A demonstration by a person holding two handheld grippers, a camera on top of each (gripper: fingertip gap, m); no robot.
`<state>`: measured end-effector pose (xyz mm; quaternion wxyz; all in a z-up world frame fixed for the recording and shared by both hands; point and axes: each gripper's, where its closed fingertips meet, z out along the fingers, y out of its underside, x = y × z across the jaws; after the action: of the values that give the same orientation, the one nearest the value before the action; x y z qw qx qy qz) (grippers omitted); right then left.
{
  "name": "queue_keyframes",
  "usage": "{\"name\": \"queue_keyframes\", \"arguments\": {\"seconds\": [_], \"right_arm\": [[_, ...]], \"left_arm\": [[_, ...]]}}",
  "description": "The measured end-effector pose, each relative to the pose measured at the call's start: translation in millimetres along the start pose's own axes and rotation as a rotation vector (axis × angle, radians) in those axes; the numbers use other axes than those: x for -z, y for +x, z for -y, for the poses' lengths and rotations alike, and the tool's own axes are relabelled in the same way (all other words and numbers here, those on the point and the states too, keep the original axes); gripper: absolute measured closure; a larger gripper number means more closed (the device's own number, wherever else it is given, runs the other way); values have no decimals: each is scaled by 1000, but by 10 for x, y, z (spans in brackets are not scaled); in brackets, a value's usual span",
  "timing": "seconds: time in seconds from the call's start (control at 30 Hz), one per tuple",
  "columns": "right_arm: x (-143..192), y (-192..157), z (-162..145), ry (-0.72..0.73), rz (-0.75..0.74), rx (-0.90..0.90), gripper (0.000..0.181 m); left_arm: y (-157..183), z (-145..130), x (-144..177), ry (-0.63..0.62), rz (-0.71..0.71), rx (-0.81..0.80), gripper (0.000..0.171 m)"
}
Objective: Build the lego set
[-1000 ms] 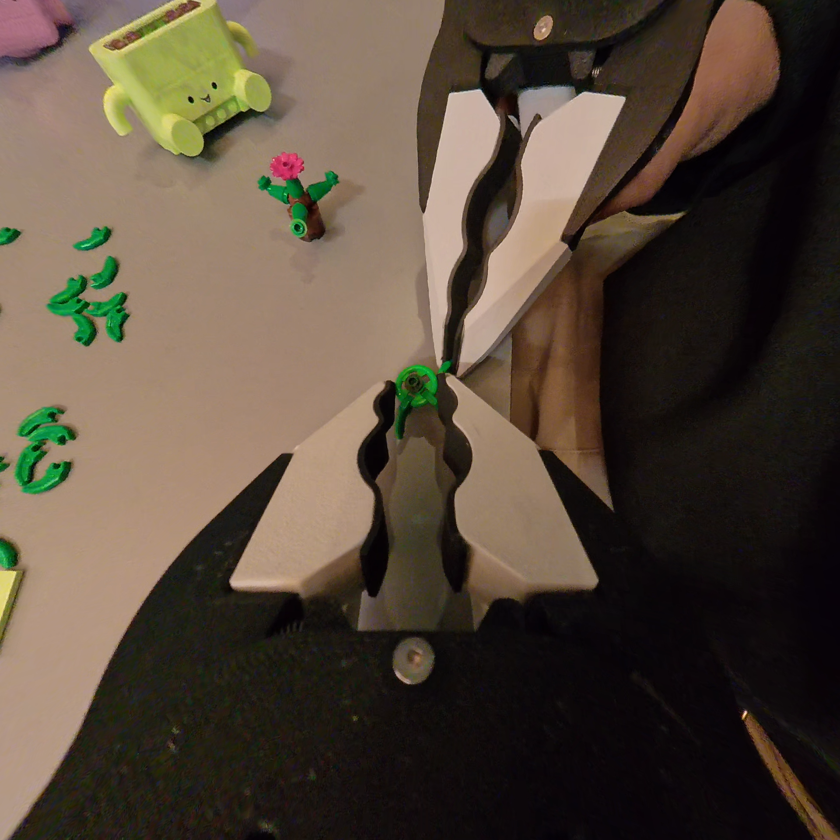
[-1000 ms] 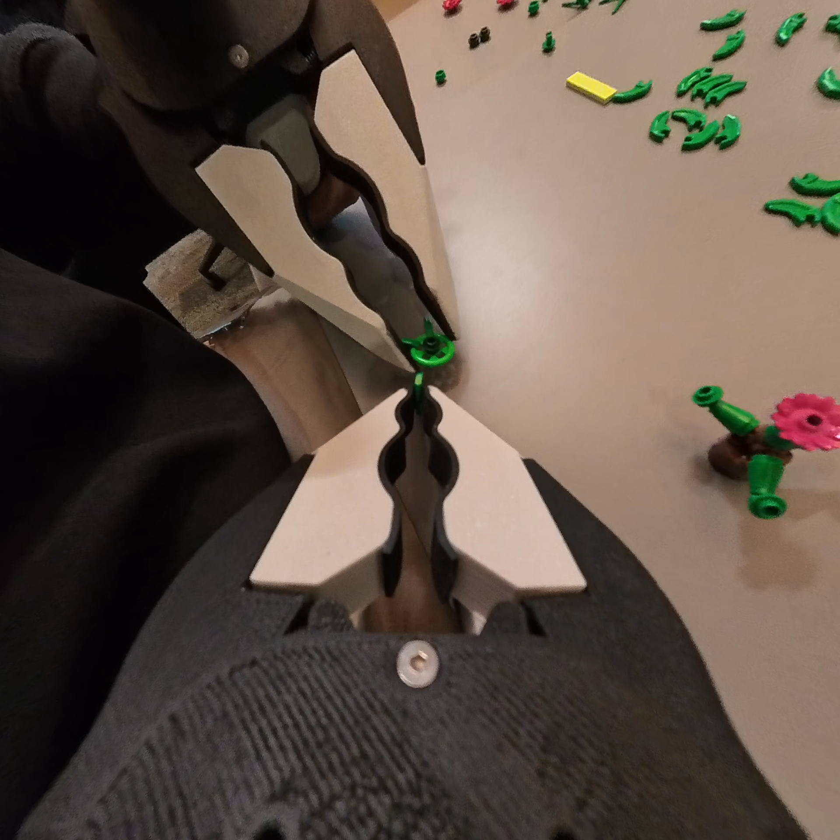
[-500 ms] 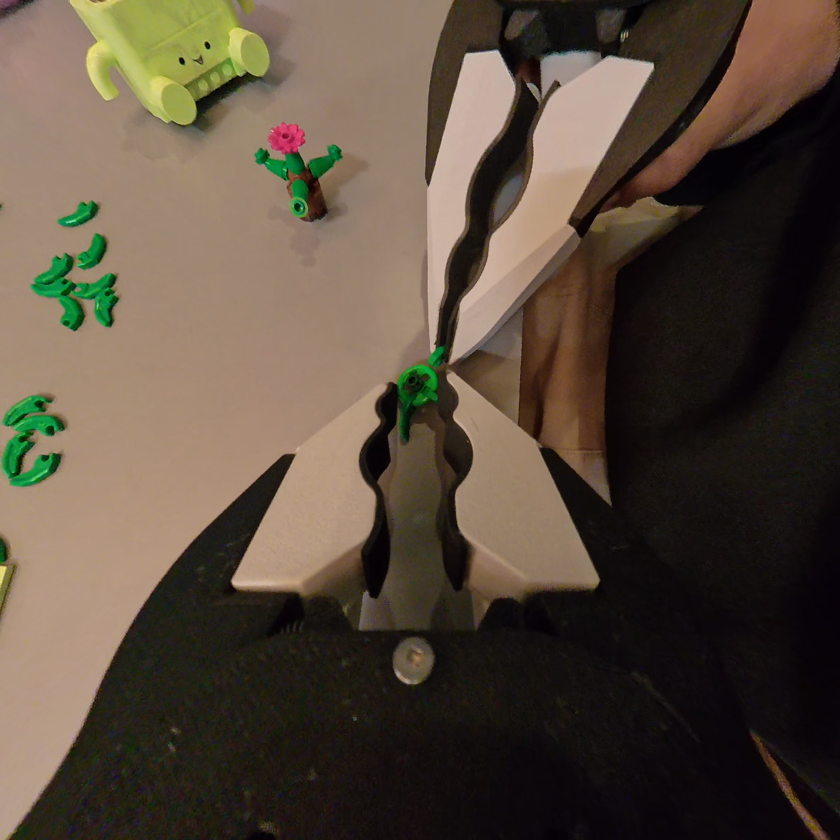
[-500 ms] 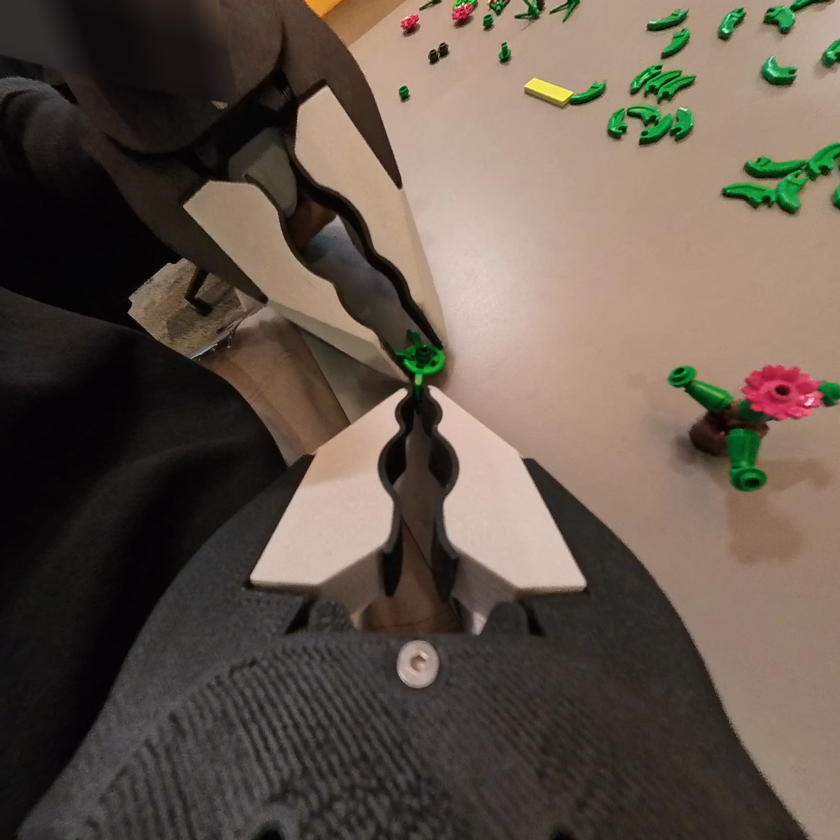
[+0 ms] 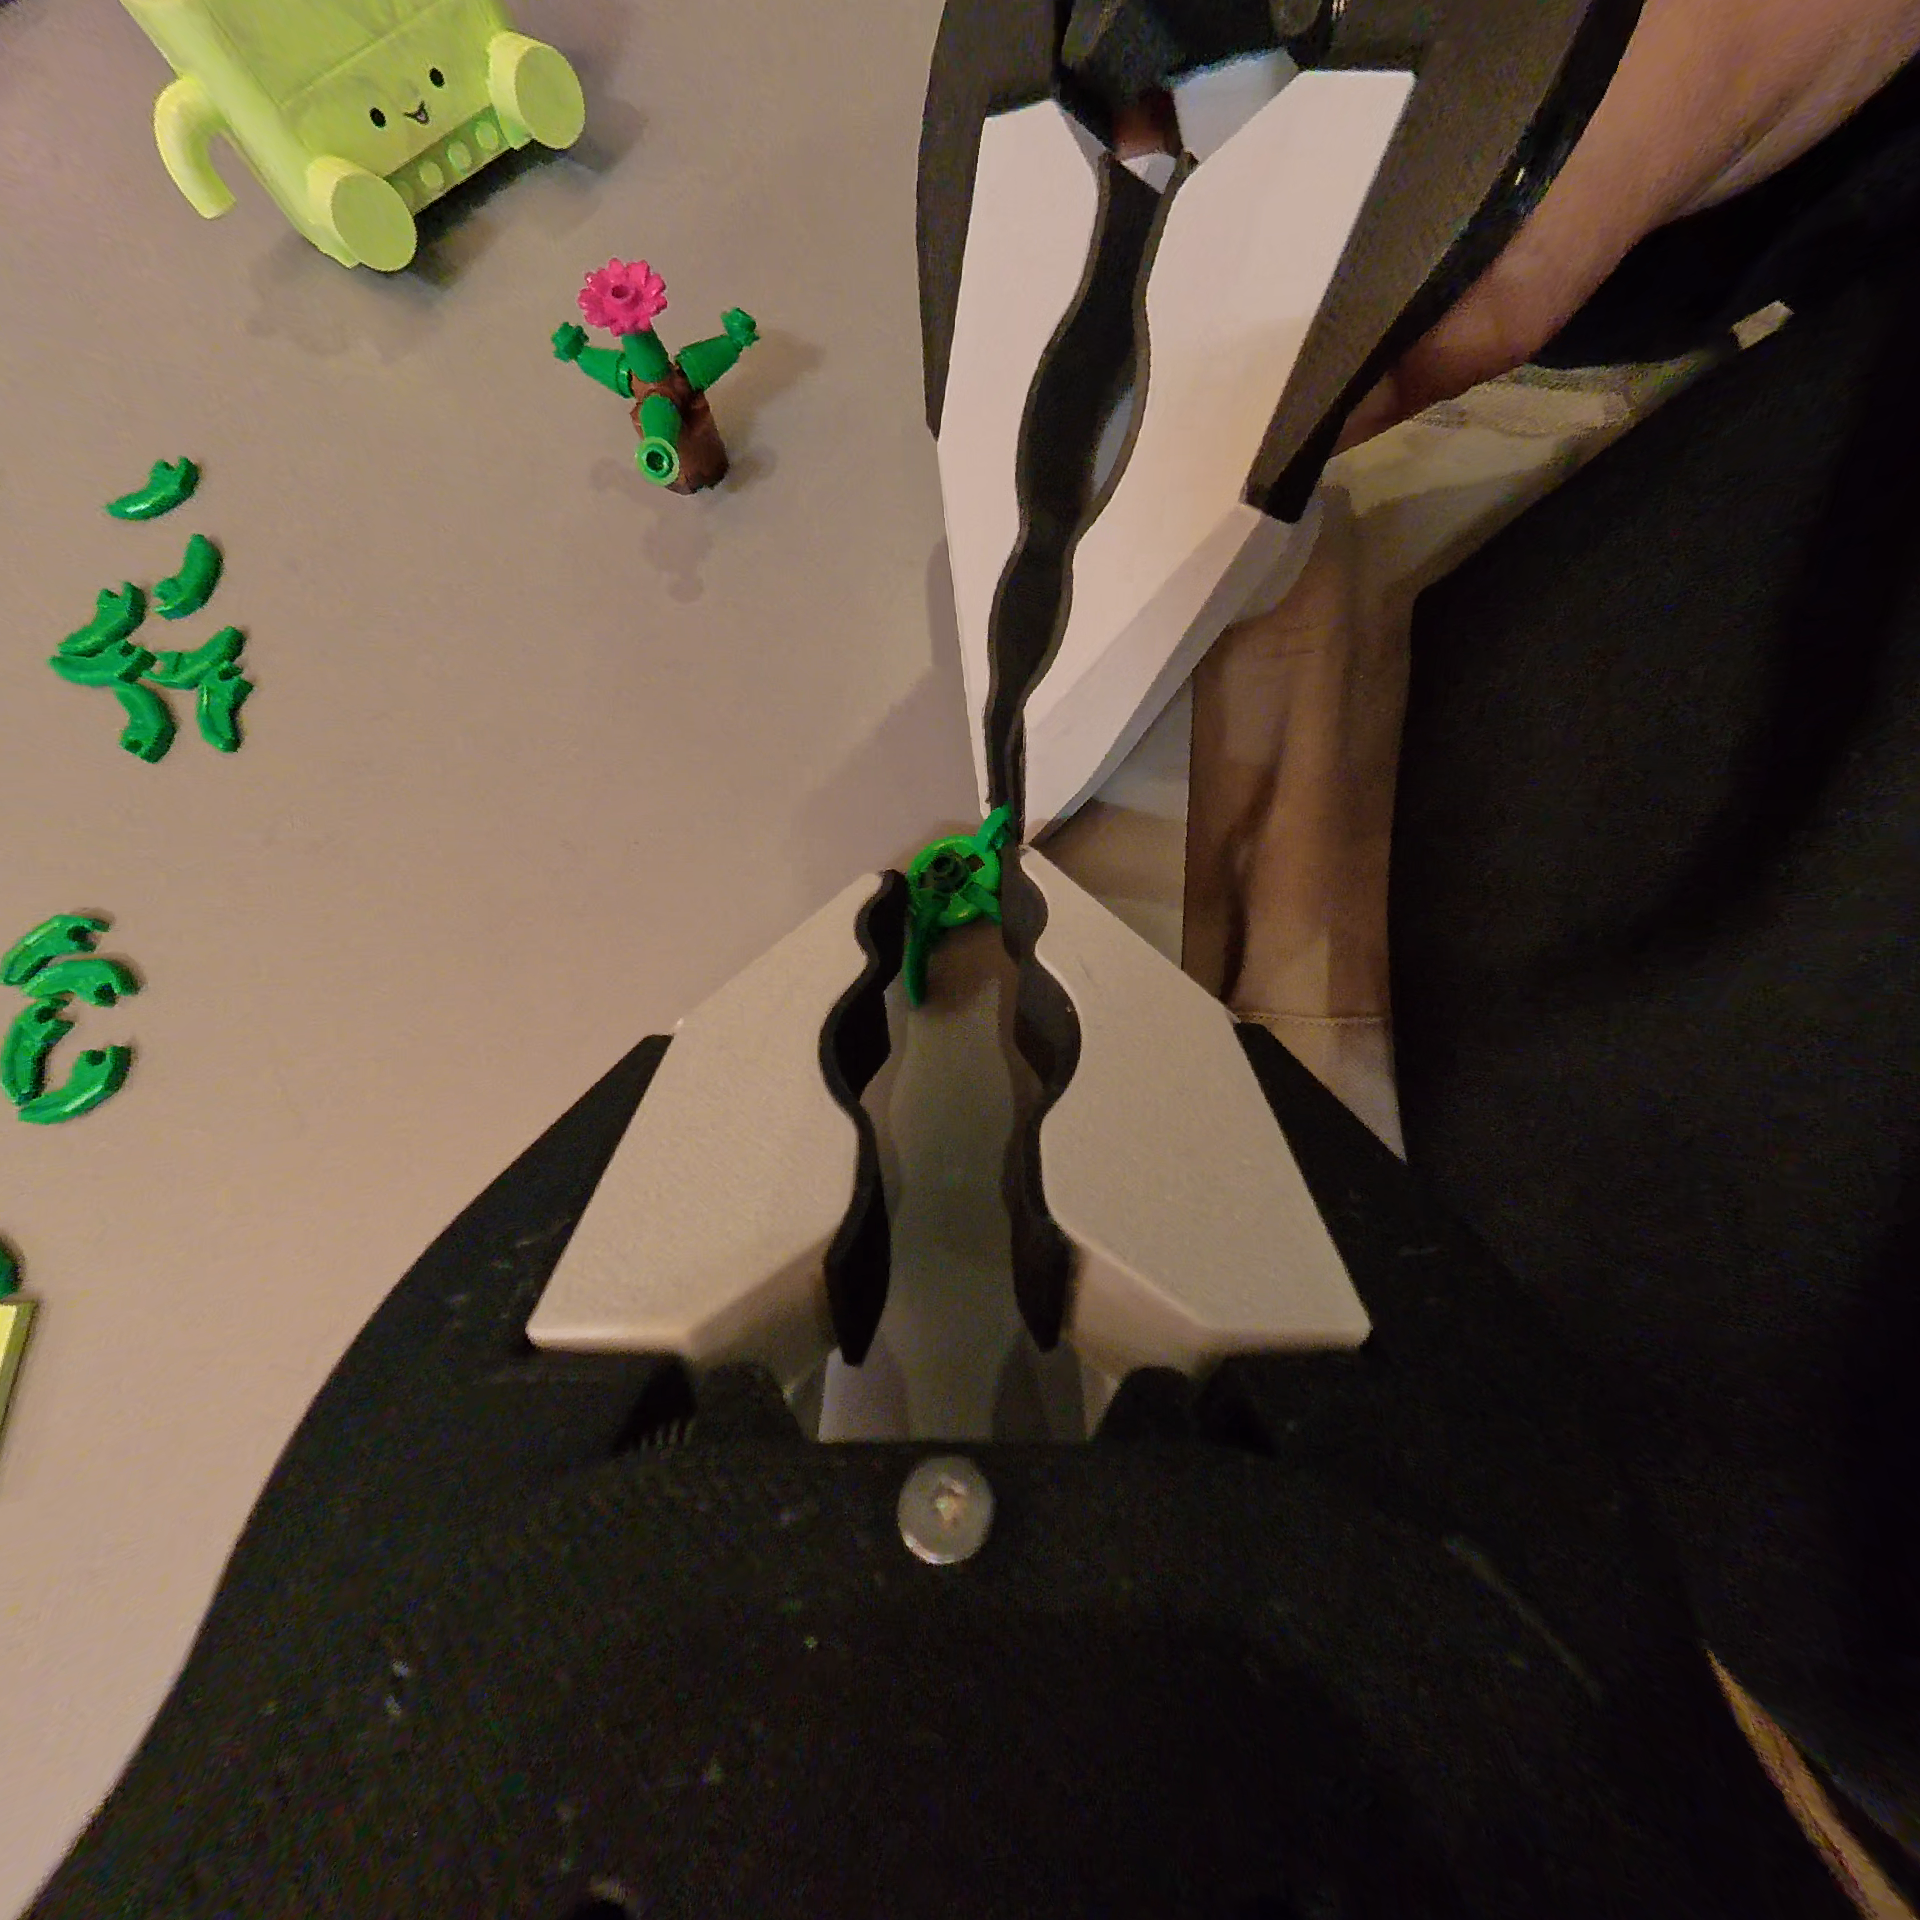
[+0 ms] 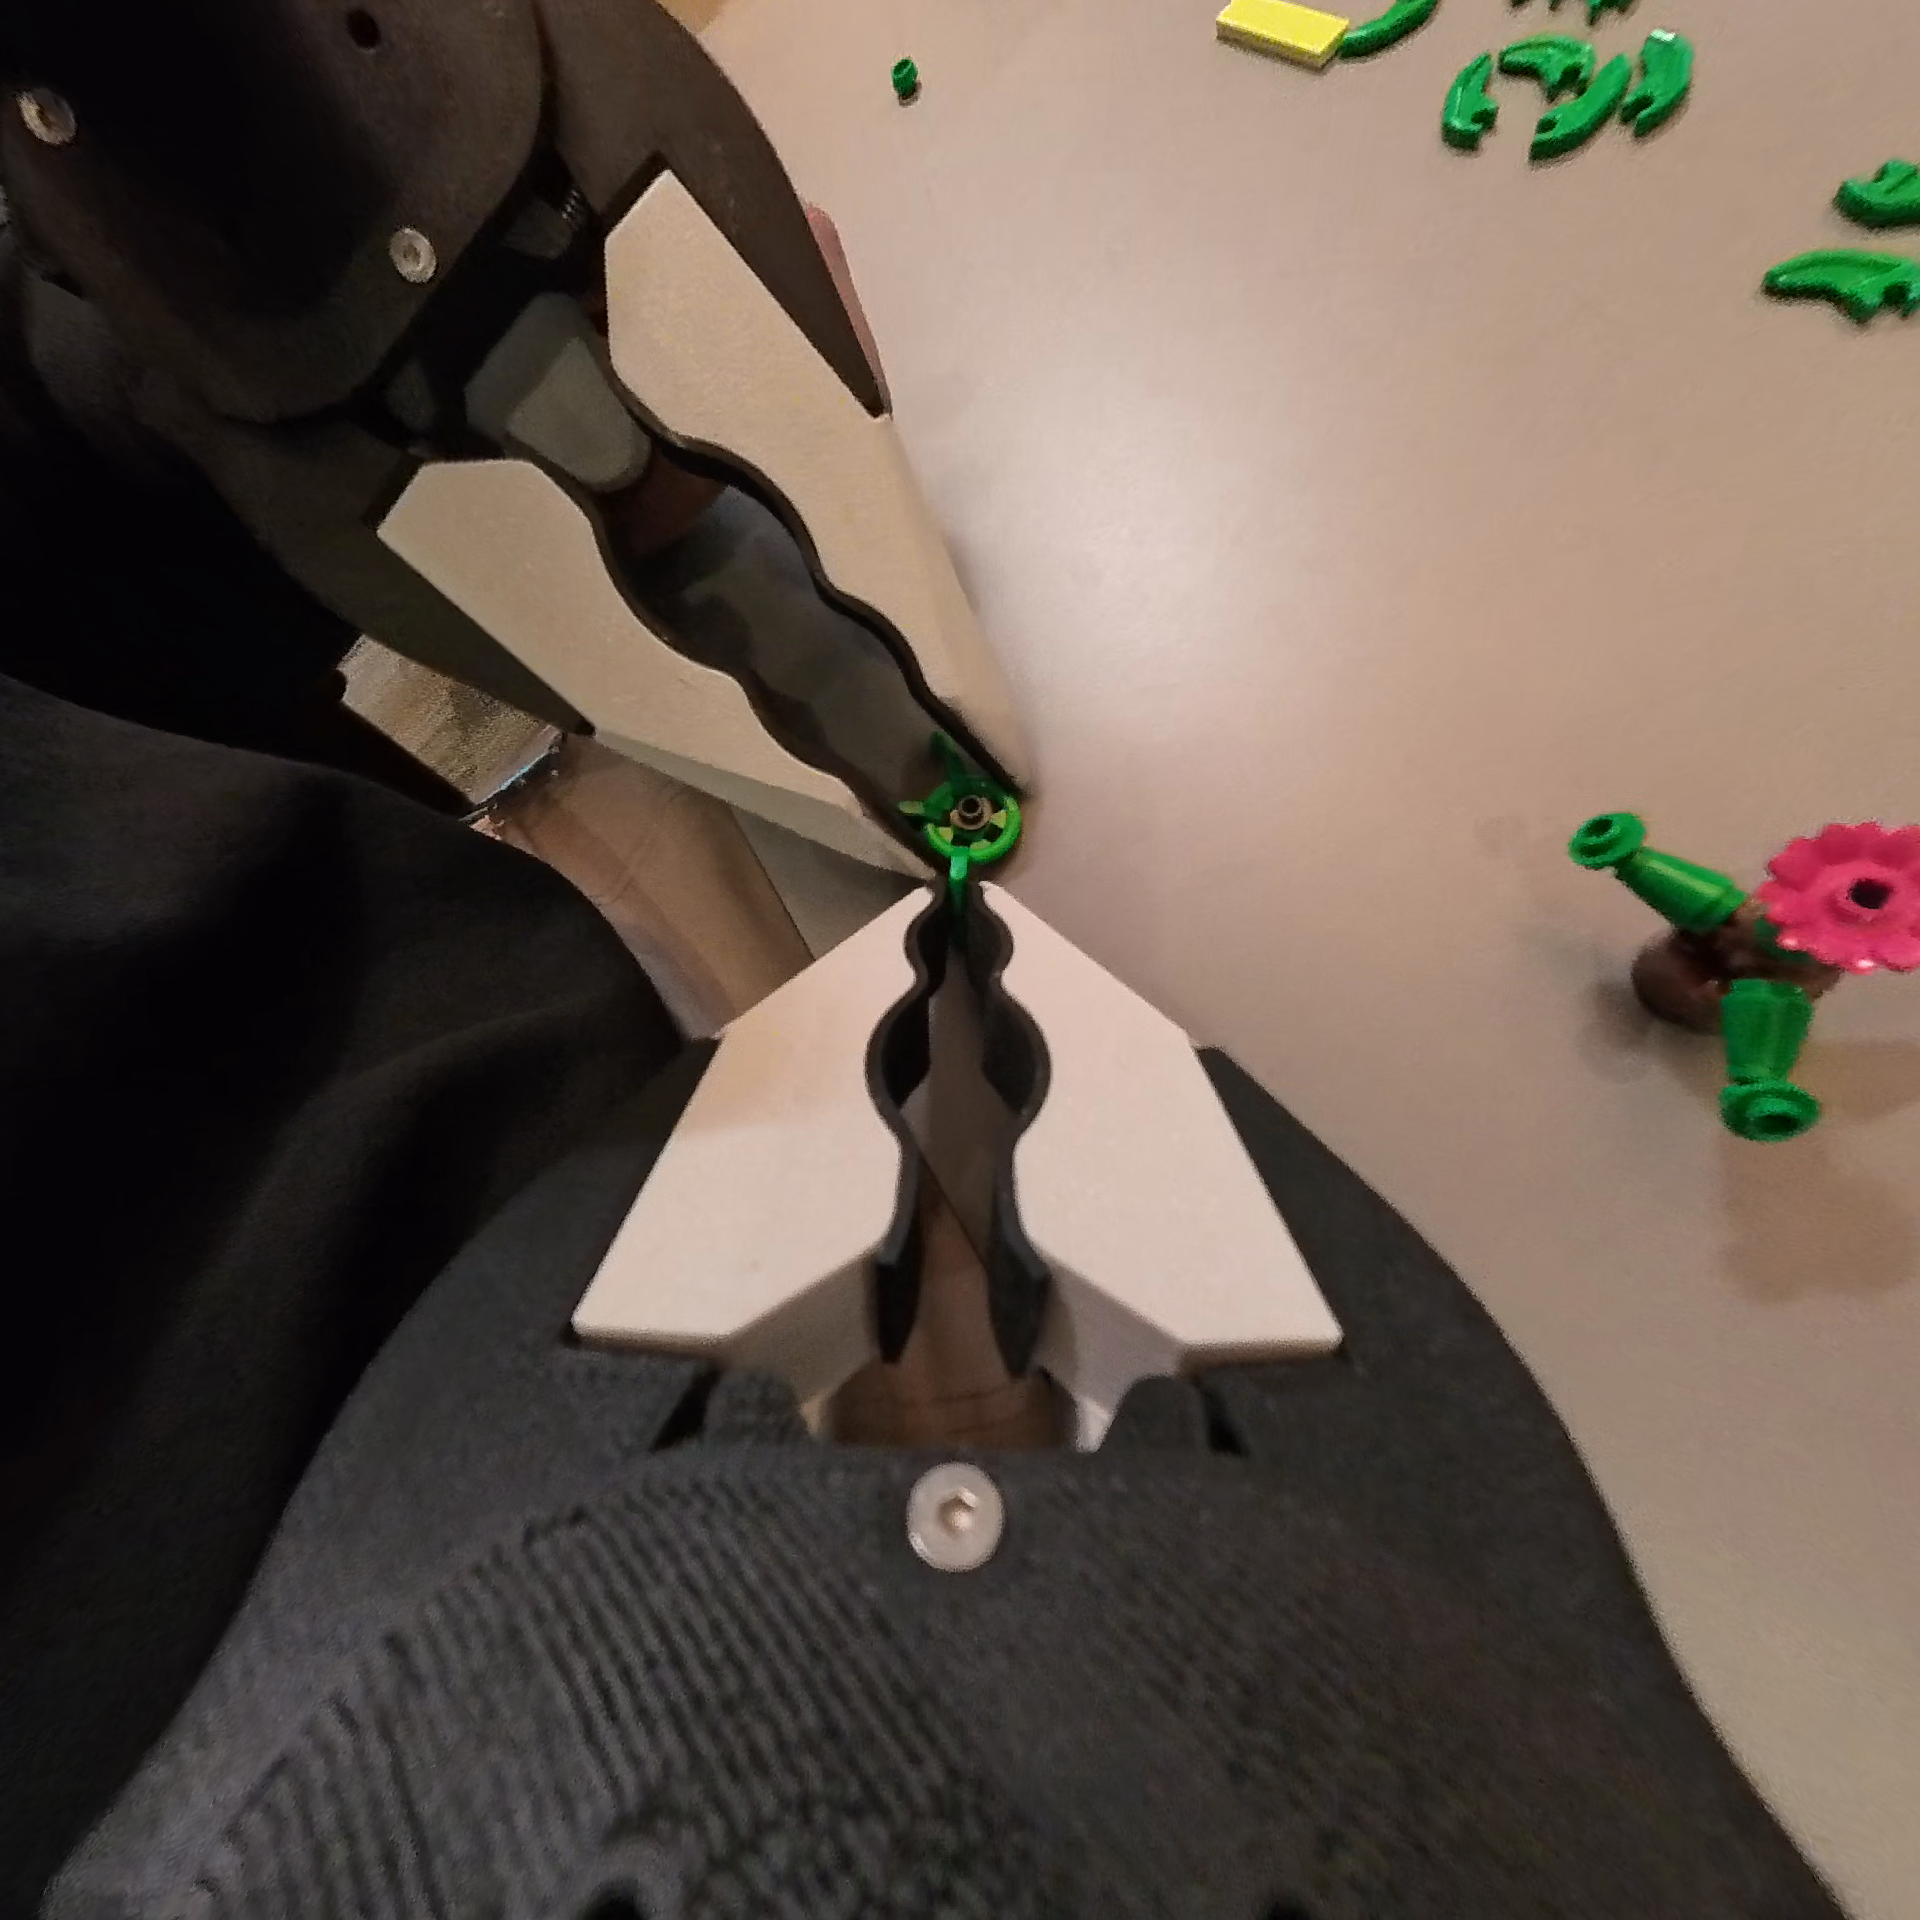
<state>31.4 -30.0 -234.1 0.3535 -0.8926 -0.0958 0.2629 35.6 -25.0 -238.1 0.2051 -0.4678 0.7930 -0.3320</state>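
Observation:
My left gripper point(image 5: 951, 888) is shut on a small round green piece point(image 5: 948, 878) with a thin leaf hanging from it. My right gripper point(image 5: 1006, 816) comes in from above, tip to tip with the left, and is shut on a thin green leaf point(image 5: 992, 831) that touches the round piece. In the right wrist view my right gripper point(image 6: 956, 899) pinches the leaf stem point(image 6: 958, 871). The left gripper point(image 6: 961, 790) holds the round green piece point(image 6: 971, 821) just beyond it. Both are held above the table's near edge.
A small plant model with a pink flower point(image 5: 655, 384) point(image 6: 1787, 956) stands on the grey table. A lime-green pot with a face point(image 5: 364, 104) stands behind it. Loose green leaf pieces point(image 5: 145, 665) point(image 6: 1558, 94) and a yellow tile point(image 6: 1280, 26) lie about. A person's dark clothing point(image 5: 1662, 935) fills the right. My two grippers' fingertips are within a few centimetres of each other. My left tips are roughly 15 cm from the yellow tile point(image 6: 1280, 26).
Both grippers stay shut and tip to tip on the green pieces. The pair has shifted slightly over the table, and the left gripper has tilted a little in the right wrist view.

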Motion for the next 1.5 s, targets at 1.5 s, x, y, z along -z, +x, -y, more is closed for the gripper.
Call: {"name": "queue_keyframes", "arguments": {"seconds": [1.5], "right_arm": [[-8, 17, 5, 0, -52, 45, 180]], "left_arm": [[55, -58, 57, -91, -446, -274, 148]]}}
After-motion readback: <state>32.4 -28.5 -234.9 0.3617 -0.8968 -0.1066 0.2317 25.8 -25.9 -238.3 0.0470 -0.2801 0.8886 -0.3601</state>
